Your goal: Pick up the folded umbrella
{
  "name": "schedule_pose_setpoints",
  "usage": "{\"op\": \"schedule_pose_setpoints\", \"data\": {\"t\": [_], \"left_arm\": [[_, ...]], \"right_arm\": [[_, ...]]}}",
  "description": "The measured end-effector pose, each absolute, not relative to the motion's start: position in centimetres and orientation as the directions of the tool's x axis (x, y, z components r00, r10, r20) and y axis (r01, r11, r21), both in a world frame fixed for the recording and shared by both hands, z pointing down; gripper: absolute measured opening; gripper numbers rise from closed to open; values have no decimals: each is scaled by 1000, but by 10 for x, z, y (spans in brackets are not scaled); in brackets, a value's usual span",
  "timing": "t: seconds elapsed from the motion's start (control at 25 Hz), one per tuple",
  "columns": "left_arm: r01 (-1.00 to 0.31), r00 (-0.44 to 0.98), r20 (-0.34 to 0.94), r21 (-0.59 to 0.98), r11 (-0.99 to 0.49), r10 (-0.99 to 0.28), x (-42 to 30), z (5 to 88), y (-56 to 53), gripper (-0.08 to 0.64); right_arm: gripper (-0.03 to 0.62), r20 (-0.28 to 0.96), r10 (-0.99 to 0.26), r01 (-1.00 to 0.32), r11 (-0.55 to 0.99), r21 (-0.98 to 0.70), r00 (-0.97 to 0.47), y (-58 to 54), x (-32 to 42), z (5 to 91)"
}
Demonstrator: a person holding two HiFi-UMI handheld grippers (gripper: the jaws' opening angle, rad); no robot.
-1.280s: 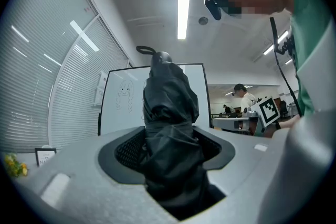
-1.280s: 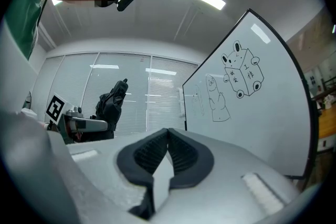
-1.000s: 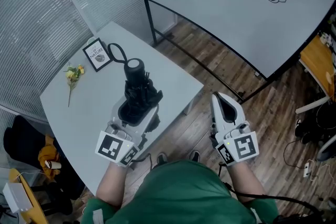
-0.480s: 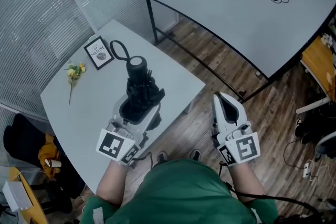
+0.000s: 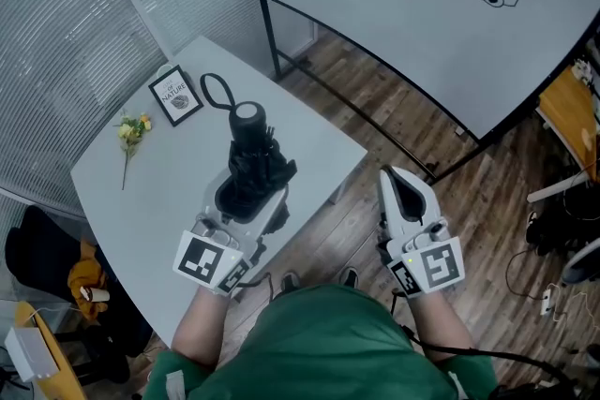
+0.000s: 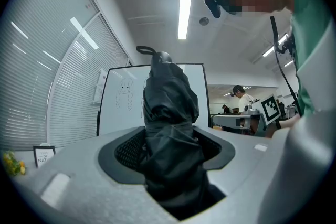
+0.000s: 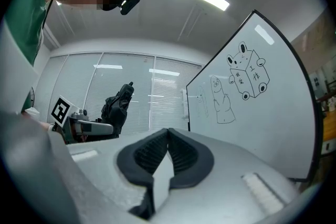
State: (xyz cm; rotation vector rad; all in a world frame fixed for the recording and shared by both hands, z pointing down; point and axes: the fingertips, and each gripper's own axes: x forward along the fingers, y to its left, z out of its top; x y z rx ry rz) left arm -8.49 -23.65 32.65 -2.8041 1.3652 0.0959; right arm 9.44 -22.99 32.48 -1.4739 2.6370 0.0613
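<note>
The folded black umbrella (image 5: 251,156) sits in my left gripper (image 5: 246,192), whose jaws are shut on its bunched fabric. In the left gripper view the umbrella (image 6: 169,128) fills the gap between the dark pads and rises ahead to its handle cap and strap loop. It stands over the grey table (image 5: 159,192), with its strap loop (image 5: 216,92) hanging at the far end. My right gripper (image 5: 396,175) is off the table's right side, over the wooden floor. Its jaws (image 7: 168,132) meet with nothing between them. From the right gripper view the umbrella (image 7: 118,104) sticks up from the left gripper.
A small framed picture (image 5: 175,96) and a yellow flower sprig (image 5: 129,134) lie at the table's far left. A large whiteboard (image 5: 422,5) on a black stand runs across the back right. Window blinds (image 5: 75,23) close off the left side.
</note>
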Motion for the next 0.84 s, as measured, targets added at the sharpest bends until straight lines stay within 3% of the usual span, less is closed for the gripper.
{"op": "schedule_pose_setpoints", "data": {"t": [0.84], "left_arm": [[-761, 646, -59, 28, -648, -761, -117, 334, -252, 282]], "right_arm": [[2, -127, -860, -865, 501, -21, -495, -234, 61, 324]]}}
